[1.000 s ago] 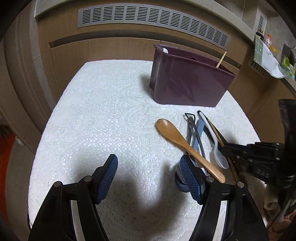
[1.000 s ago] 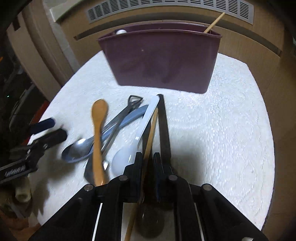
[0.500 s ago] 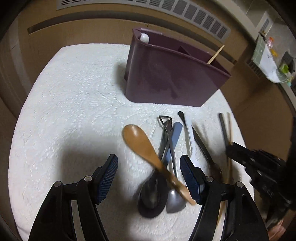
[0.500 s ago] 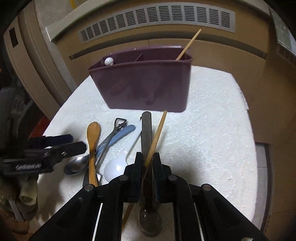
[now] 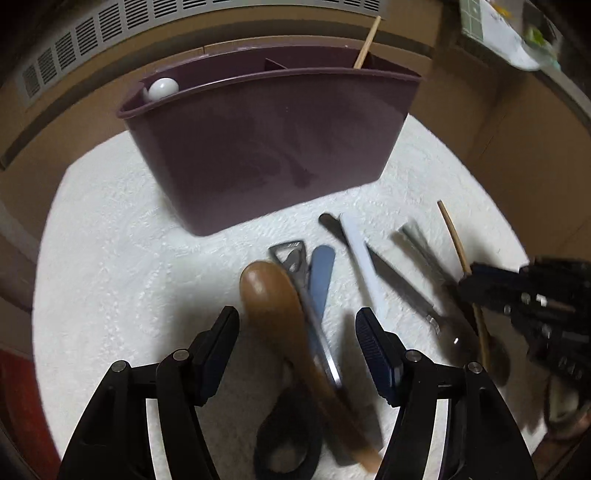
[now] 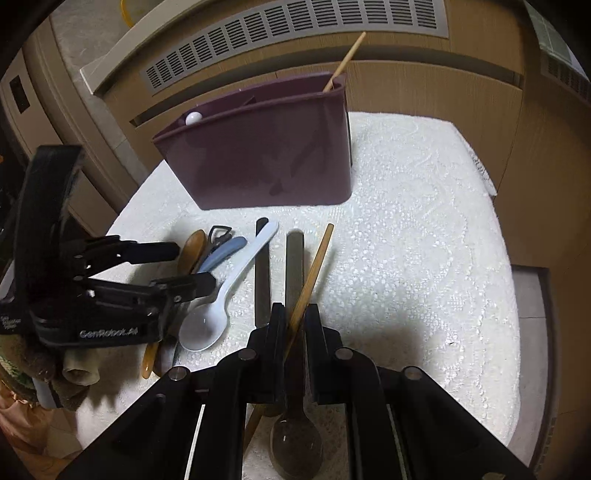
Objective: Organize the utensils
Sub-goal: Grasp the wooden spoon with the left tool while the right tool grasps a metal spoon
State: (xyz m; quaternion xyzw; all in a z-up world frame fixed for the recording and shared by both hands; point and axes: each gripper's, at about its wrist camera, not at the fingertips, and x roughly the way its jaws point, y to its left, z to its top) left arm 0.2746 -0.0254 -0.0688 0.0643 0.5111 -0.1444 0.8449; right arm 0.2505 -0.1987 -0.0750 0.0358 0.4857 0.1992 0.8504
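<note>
A dark purple utensil caddy [image 5: 273, 147] [image 6: 266, 162] stands on the white lace cloth [image 5: 110, 277]; a chopstick and a white knob stick out of it. My left gripper [image 5: 297, 328] is open, its fingers either side of a wooden spoon [image 5: 273, 299], a metal opener [image 5: 291, 258] and a blue-handled spoon [image 5: 321, 273]. My right gripper [image 6: 295, 321] is shut on a wooden chopstick [image 6: 314, 266] and a metal spoon [image 6: 294, 258], held above the cloth. A white spoon [image 6: 229, 288] and a dark-handled utensil [image 6: 262, 273] lie between the grippers.
Wooden cabinet fronts with a vent grille [image 6: 295, 29] stand close behind the caddy. The cloth's right edge [image 6: 491, 184] drops off beside a wooden panel. Bare cloth [image 6: 424, 240] lies right of the utensils.
My left gripper has moved forward over the pile, so the wooden spoon now lies between its open fingers. My right gripper has lifted and pulled back with the chopstick and metal spoon.
</note>
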